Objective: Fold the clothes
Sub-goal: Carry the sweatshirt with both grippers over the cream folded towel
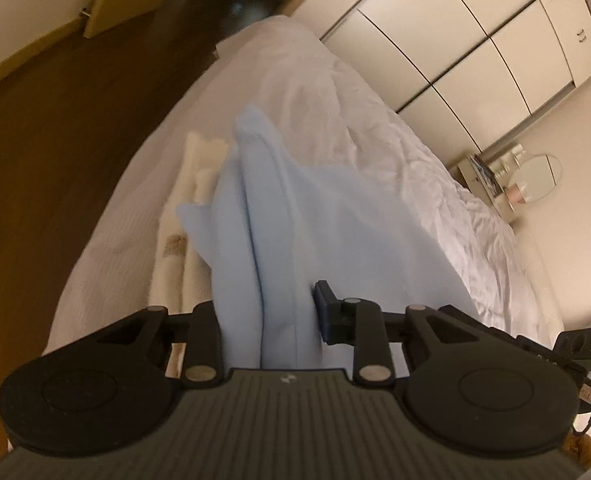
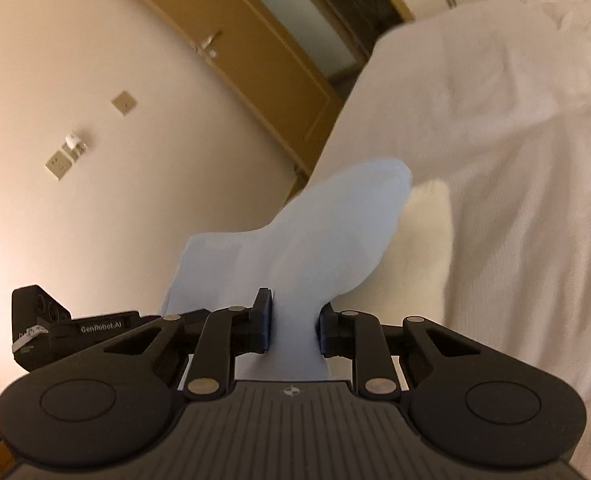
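The left gripper (image 1: 269, 320) is clamped on a bunched edge of the light blue garment (image 1: 295, 216), and the right gripper (image 2: 294, 322) pinches another part of the same cloth (image 2: 315, 240) between its dark blue pads (image 2: 265, 316). The garment hangs lifted between the two tools above the bed (image 1: 375, 120), just over a cream folded item (image 1: 187, 216) lying near the bed's edge, with white wardrobe doors (image 1: 475, 32) beyond

Blue cloth (image 1: 263, 240) hides left claw's (image 1: 269, 312) left finger.
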